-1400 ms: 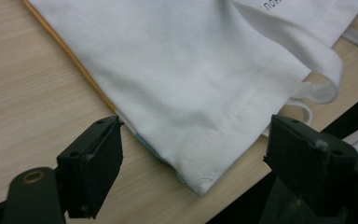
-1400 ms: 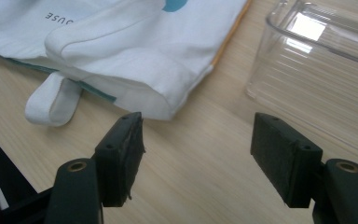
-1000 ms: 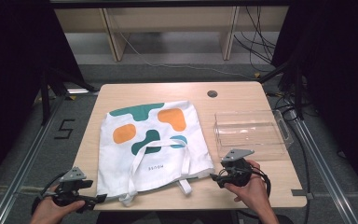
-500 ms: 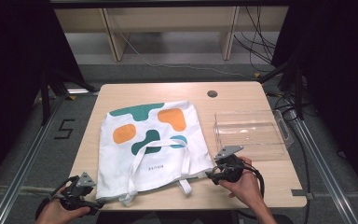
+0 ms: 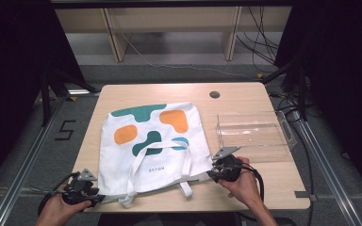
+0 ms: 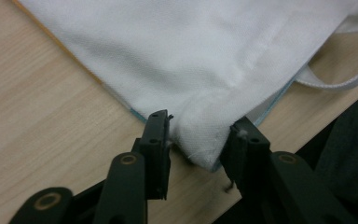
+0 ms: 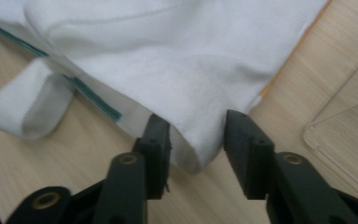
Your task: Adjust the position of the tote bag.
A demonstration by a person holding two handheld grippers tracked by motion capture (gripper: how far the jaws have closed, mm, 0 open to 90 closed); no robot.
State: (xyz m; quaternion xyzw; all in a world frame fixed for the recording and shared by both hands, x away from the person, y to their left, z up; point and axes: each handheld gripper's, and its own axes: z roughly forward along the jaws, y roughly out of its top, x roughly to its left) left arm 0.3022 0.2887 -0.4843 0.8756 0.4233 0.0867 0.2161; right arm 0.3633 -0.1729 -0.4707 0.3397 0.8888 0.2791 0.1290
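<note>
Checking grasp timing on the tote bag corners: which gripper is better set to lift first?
Left, narrowly. The left gripper has a tote bag corner bunched between both jaws, apparently touching. The right gripper, jaws also just closing, shows a gap beside one jaw.

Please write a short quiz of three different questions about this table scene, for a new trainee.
1. True or false: the clear plastic tray holds the tote bag.
2. Which part of the bag sits between the left tongs? A) a handle B) a corner C) the orange patch
3. Fill in: the right tongs have a corner of the ____ between the jaws.

Key
1. False; the bag lies flat on the table, beside the tray.
2. B
3. Bag; both tongs' jaws have just been closing around their corners.
</note>
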